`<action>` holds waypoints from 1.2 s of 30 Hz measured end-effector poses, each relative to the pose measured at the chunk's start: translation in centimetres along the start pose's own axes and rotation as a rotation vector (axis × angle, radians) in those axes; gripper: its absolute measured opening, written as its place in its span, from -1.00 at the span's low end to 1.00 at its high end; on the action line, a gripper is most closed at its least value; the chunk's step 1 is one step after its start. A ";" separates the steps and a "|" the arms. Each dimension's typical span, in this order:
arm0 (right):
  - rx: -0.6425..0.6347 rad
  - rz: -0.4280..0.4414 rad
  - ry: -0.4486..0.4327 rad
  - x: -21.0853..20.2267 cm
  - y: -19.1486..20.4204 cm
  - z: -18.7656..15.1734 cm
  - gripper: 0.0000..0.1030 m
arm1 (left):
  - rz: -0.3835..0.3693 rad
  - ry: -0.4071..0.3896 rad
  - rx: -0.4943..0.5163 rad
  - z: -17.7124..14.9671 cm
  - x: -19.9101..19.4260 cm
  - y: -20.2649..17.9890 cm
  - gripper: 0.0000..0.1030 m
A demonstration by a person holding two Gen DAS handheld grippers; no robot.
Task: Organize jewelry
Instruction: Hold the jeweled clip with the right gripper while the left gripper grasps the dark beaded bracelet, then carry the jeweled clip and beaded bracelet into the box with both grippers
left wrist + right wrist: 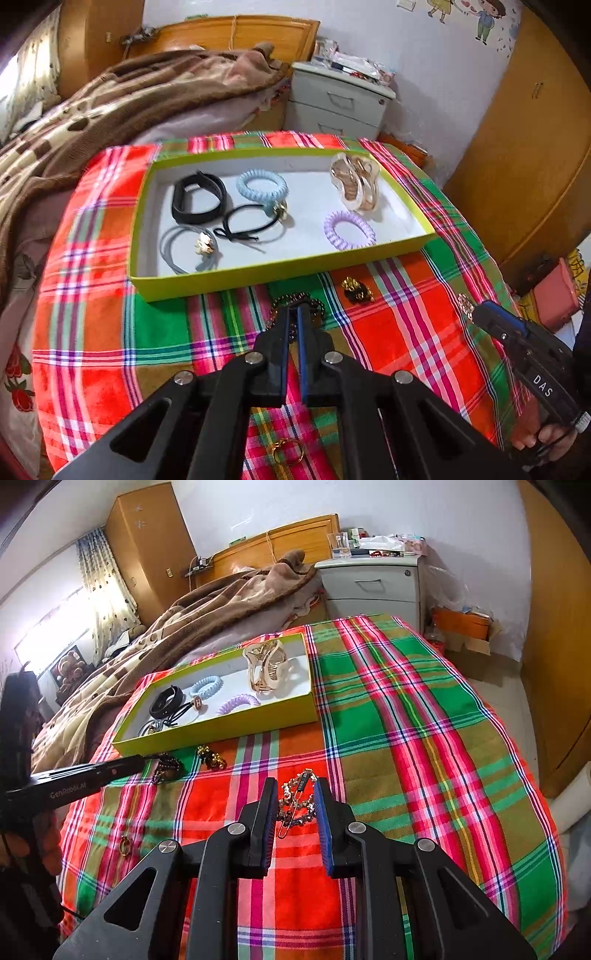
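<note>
Left gripper is clamping the dark bead bracelet, lower centre.
I am lifting slowly toward the green tray; right gripper jaws apart around the gold hair clip.

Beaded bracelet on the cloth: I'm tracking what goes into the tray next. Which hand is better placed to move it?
Left. The left gripper is already shut on the beaded bracelet, just before the green tray. The right gripper stands open around a gold hair clip.
</note>
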State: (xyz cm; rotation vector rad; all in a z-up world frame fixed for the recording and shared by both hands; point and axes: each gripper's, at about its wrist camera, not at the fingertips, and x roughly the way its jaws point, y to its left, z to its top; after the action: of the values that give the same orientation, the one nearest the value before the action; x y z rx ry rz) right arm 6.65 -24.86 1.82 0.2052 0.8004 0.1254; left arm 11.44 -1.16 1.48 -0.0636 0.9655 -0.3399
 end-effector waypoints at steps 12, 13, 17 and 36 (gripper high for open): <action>-0.003 0.008 0.018 0.6 0.3 -0.1 -0.60 | 0.056 0.050 0.071 0.1 3.7 -1.1 -0.06; -0.003 0.008 0.017 0.7 0.3 -0.1 -0.60 | 0.065 0.054 0.078 0.2 3.8 -1.2 -0.06; -0.004 0.006 0.017 0.8 0.3 0.0 -0.60 | 0.083 0.054 0.084 0.4 3.9 -1.5 -0.30; -0.060 0.006 -0.022 0.5 2.6 2.2 -0.60 | 0.089 -0.055 0.082 1.4 -0.2 -0.8 -0.54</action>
State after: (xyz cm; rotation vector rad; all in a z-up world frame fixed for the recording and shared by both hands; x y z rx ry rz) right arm 8.52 -22.54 3.59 0.1520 0.7734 0.1519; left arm 12.26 -1.94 2.58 0.0446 0.8966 -0.2938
